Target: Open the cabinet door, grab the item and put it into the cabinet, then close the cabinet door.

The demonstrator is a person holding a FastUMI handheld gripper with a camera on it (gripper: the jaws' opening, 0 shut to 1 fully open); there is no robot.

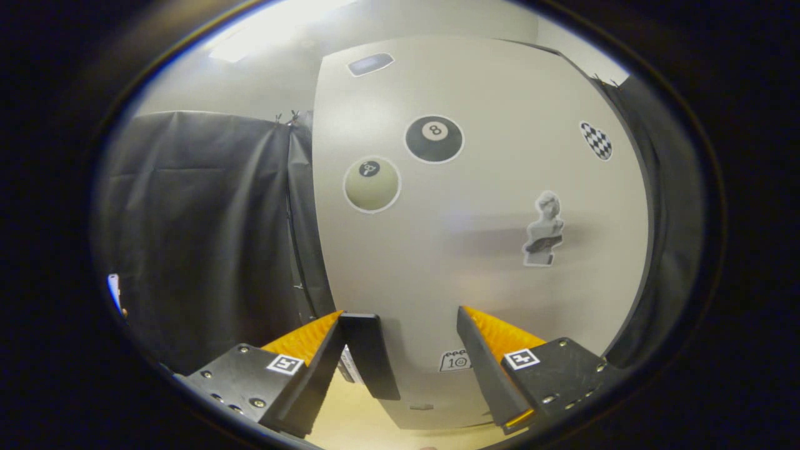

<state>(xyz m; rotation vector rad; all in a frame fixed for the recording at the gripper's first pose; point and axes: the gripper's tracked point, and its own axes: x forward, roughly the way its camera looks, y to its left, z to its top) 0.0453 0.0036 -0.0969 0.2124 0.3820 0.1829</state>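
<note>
Claw (400, 325) — ribbed pads, screwed plates, a square marker on each finger.

Black cloth booth wall (206, 237) hangs left and right (672, 206) of the scene, creased, clipped along its top edge. Pale grey ceiling (250, 81) above, bright rectangular light panel (250, 40) glaring. Light wooden floor (350, 419) below.
</note>
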